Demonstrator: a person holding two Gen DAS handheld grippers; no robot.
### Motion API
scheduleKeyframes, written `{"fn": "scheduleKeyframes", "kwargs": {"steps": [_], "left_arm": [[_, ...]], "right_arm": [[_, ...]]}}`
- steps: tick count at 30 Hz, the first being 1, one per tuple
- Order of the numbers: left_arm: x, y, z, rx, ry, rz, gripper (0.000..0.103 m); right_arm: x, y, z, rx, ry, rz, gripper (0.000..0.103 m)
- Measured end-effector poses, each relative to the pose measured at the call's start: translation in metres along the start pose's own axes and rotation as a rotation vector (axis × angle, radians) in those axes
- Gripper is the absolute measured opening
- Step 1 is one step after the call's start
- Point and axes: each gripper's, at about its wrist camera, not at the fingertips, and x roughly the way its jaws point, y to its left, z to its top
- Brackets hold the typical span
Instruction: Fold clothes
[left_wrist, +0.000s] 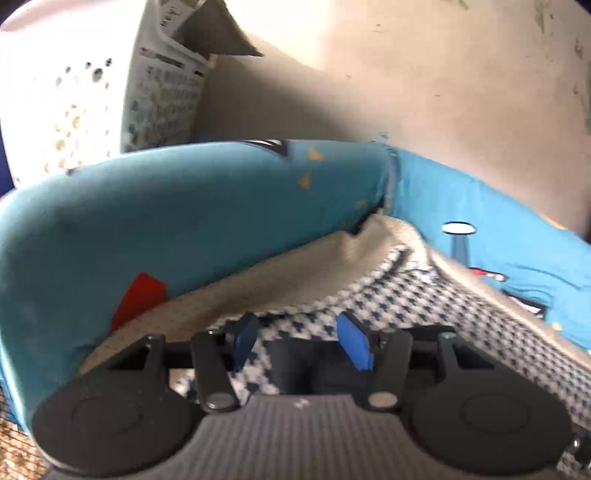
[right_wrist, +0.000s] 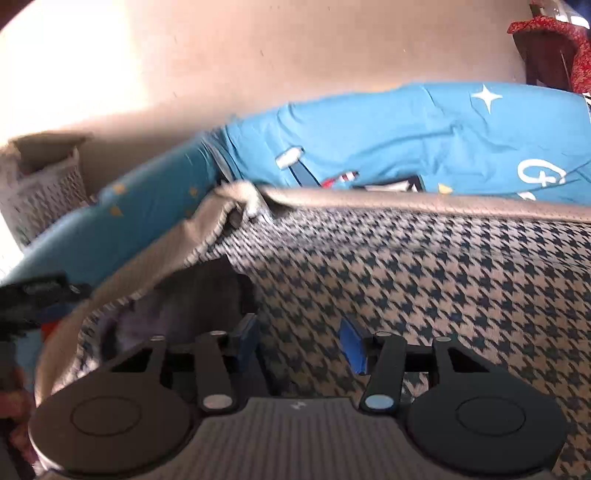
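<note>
A blue-and-white houndstooth garment (left_wrist: 424, 306) (right_wrist: 424, 295) with a beige lining edge (left_wrist: 266, 280) (right_wrist: 406, 201) lies on a blue printed bedsheet (left_wrist: 184, 221) (right_wrist: 406, 125). My left gripper (left_wrist: 299, 341) is open low over the garment's near part, with a patch of dark cloth (left_wrist: 314, 365) under the gap between its blue pads. My right gripper (right_wrist: 297, 343) is open just above the houndstooth cloth, holding nothing. A dark grey inner fold (right_wrist: 207, 295) shows beside its left finger. Part of the left gripper (right_wrist: 37, 295) appears at the left edge of the right wrist view.
A white perforated laundry basket (left_wrist: 162, 92) (right_wrist: 44, 184) stands against the pale wall (left_wrist: 406, 74) at the far left. Red patterned cloth (right_wrist: 576, 48) hangs at the upper right. Brown speckled carpet (left_wrist: 14, 450) shows at the lower left.
</note>
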Motion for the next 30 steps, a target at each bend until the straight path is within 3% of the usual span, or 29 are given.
{"fn": "scheduleKeyframes", "kwargs": {"steps": [3,6,13,17,22,24,30], "left_arm": [[0.001,-0.006,-0.001,-0.013,0.015,-0.047,0.05],[0.005,-0.013,-0.005,-0.003,0.035,-0.102,0.05],[0.025,-0.041,-0.013,0.091,0.105,-0.222,0.05],[0.035,-0.053,-0.021,0.178,0.139,-0.266,0.056],[0.048,-0.053,-0.03,0.229,0.168,-0.239,0.059],[0.054,-0.049,-0.03,0.216,0.168,-0.216,0.065],[0.065,-0.038,-0.027,0.149,0.178,-0.204,0.067]], "right_arm": [[-0.006,0.004,0.002,-0.016,-0.02,0.085,0.026],[-0.002,0.017,-0.003,-0.065,-0.003,0.156,0.02],[0.008,0.045,-0.023,-0.191,0.109,0.298,0.02],[0.017,0.057,-0.039,-0.268,0.186,0.345,0.02],[0.024,0.065,-0.059,-0.37,0.284,0.311,0.022],[0.024,0.063,-0.062,-0.376,0.314,0.318,0.022],[0.024,0.05,-0.063,-0.342,0.374,0.33,0.019]]}}
